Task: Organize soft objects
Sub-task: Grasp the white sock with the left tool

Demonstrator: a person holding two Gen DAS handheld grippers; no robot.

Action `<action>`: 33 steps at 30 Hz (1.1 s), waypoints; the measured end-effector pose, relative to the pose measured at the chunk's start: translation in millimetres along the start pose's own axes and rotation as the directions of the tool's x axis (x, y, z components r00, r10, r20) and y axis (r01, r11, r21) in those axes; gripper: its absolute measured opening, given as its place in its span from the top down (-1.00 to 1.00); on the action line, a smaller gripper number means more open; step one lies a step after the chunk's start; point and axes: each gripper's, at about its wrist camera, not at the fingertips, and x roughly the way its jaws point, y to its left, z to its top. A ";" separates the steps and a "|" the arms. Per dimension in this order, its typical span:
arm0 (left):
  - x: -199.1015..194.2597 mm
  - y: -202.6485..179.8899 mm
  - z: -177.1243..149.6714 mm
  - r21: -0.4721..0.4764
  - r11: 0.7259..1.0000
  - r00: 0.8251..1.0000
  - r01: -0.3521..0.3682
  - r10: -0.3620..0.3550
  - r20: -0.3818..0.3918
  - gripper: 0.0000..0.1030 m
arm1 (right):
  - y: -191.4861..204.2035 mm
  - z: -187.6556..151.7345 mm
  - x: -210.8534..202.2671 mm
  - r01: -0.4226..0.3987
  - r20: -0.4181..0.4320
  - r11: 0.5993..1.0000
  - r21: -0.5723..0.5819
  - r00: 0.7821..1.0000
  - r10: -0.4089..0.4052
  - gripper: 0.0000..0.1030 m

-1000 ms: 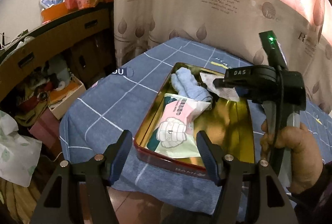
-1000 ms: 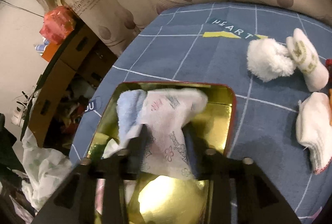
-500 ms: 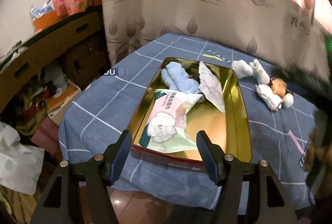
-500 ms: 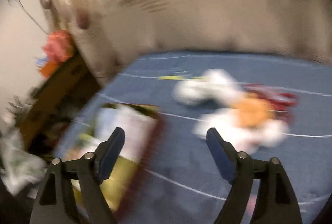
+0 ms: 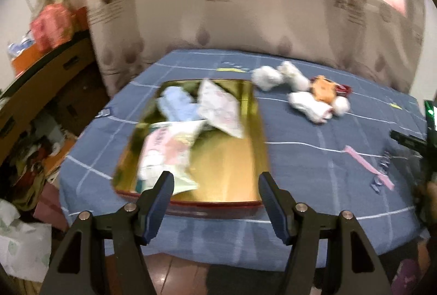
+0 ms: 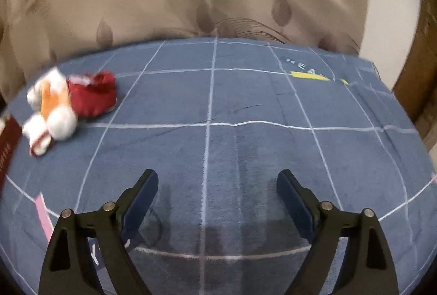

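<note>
A gold-lined tin tray with a red rim lies on the blue checked cloth. Inside it are a light blue sock, a white patterned cloth and a pink and white packet. My left gripper hovers open over the tray's near rim, nothing between its fingers. To the right of the tray sits a heap of white socks with an orange plush toy. In the right wrist view that toy and a red soft piece lie far left. My right gripper is opening over bare cloth, holding nothing.
A patterned curtain hangs behind the table. A cluttered shelf with a pink bag stands at the left, boxes and bags on the floor below. A pink strip lies on the cloth. The right-hand tool shows at the far right edge.
My right gripper let go of the white patterned cloth in the tray, opened wide and swung right over bare cloth. The left view shifted right, bringing the sock heap into sight.
</note>
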 end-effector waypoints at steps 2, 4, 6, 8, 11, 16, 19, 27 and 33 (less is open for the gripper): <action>1.9 -14.6 5.3 0.020 0.998 0.998 0.057 -0.057 -0.009 -0.28 | 1.7 0.7 1.8 -0.005 -0.008 1.000 -0.008 1.000 0.005 -0.83; 7.1 -30.6 15.2 0.025 0.991 0.991 0.130 -0.129 -0.026 -0.28 | 4.5 -0.8 -1.2 -0.019 0.007 1.000 -0.022 1.000 0.019 -0.88; 19.4 -46.9 28.0 0.004 0.977 0.975 0.215 -0.214 -0.058 -0.28 | 6.6 -0.3 -4.8 -0.038 0.015 0.999 -0.018 0.999 0.039 -0.94; 36.2 -60.4 41.6 -0.029 0.958 0.953 0.286 -0.288 -0.096 -0.28 | 2.6 -5.1 -8.7 -0.062 0.016 0.998 -0.004 0.998 0.063 -0.94; 66.3 -78.8 63.3 -0.082 0.929 0.919 0.362 -0.370 -0.135 -0.28 | -1.3 -6.5 -7.7 -0.098 0.015 0.995 0.012 0.995 0.098 -0.94; 119.8 -98.5 95.8 -0.140 0.923 0.903 0.360 -0.382 -0.196 -0.28 | -5.1 -5.6 -6.0 -0.143 0.023 0.990 0.018 0.990 0.142 -0.95; 154.7 -101.4 104.6 -0.218 0.910 0.882 0.354 -0.402 -0.246 -0.28 | -6.5 -5.8 -7.8 -0.168 0.032 0.986 0.022 0.985 0.167 -0.95; 209.6 -100.2 116.6 -0.366 0.861 0.841 0.352 -0.463 -0.280 -0.28 | -5.2 -5.0 -9.5 -0.212 0.041 0.977 0.011 0.977 0.211 -0.95; 219.8 -111.1 124.7 -0.339 0.878 0.857 0.339 -0.436 -0.273 -0.28 | -5.8 -5.8 -11.6 -0.224 0.052 0.974 0.013 0.973 0.223 -0.96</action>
